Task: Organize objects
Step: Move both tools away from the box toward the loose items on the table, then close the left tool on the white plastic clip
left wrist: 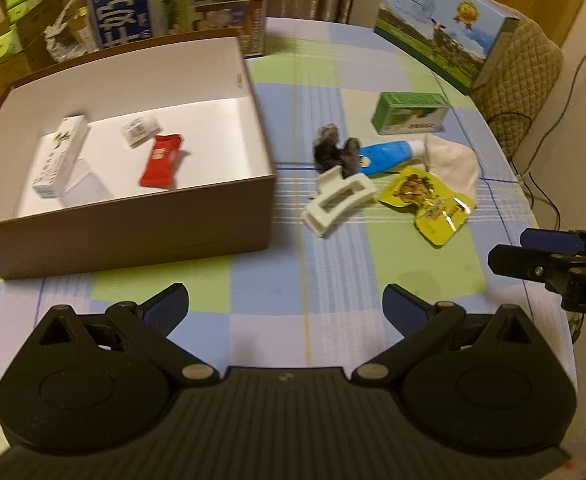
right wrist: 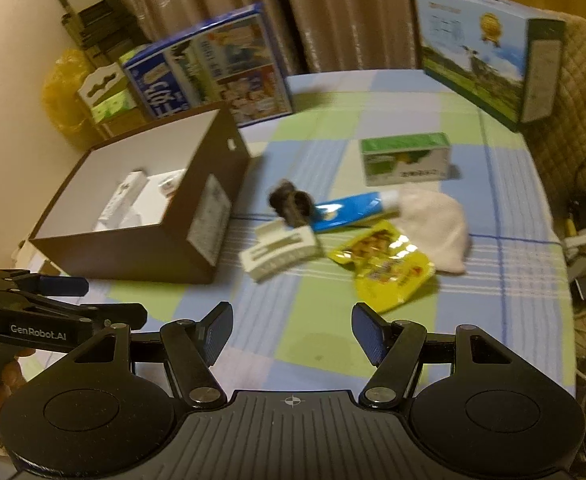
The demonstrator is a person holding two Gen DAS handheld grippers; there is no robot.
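Note:
A brown box [left wrist: 133,232] with a white inside sits at the left of the checked table and holds a red packet [left wrist: 161,160], a white carton [left wrist: 59,156] and a small labelled pack [left wrist: 139,130]. To its right lie a white hair claw [left wrist: 339,200], a dark furry scrunchie [left wrist: 335,152], a blue tube [left wrist: 387,156], a yellow snack pouch [left wrist: 427,200], a white cloth [left wrist: 453,164] and a green box [left wrist: 411,114]. My left gripper [left wrist: 285,306] is open and empty above the near table. My right gripper [right wrist: 291,330] is open too, short of the yellow pouch [right wrist: 389,268] and hair claw [right wrist: 281,254].
Large printed cartons stand at the back left [left wrist: 181,0] and back right [left wrist: 441,28] of the table. A quilted chair back [left wrist: 521,68] rises behind the right edge, with cables on the floor beyond. A hand [right wrist: 1,380] holds the left gripper's handle.

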